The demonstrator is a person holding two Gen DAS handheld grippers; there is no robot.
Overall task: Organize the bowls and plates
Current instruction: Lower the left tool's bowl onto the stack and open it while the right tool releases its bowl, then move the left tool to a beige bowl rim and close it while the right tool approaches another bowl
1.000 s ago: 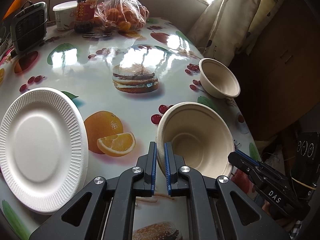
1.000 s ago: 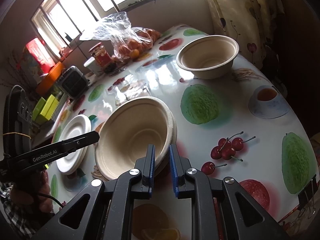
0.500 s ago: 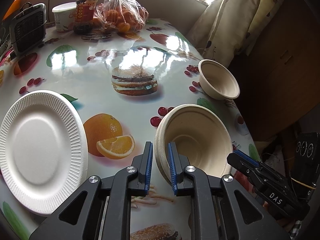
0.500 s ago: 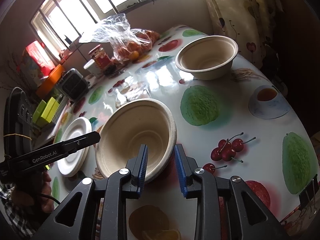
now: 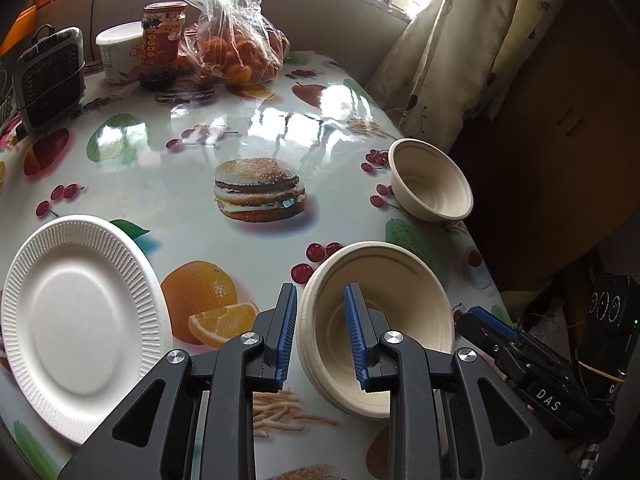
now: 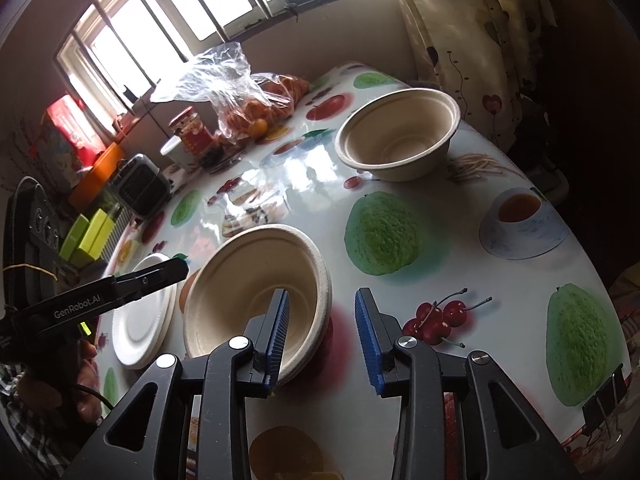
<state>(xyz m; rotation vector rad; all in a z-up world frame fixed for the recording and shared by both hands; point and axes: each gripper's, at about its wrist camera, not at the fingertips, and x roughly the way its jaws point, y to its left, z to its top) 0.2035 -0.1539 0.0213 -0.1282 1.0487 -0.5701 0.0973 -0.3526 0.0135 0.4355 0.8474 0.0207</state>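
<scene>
Both claws released — left claw point(image 5: 321, 332) and right claw point(image 6: 322, 334) straddle the near bowl's point(image 5: 400, 280) rim.

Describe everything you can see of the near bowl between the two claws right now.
The near bowl is a beige, matte, moulded-fibre round bowl with a rolled rim, empty and upright on the printed tablecloth. Its doubled rim edge suggests nested bowls, though I cannot be sure. The left claw and right claw are both open, each straddling opposite sides of its rim, one blue pad inside, one outside. The white plate lies apart on its left.
</scene>
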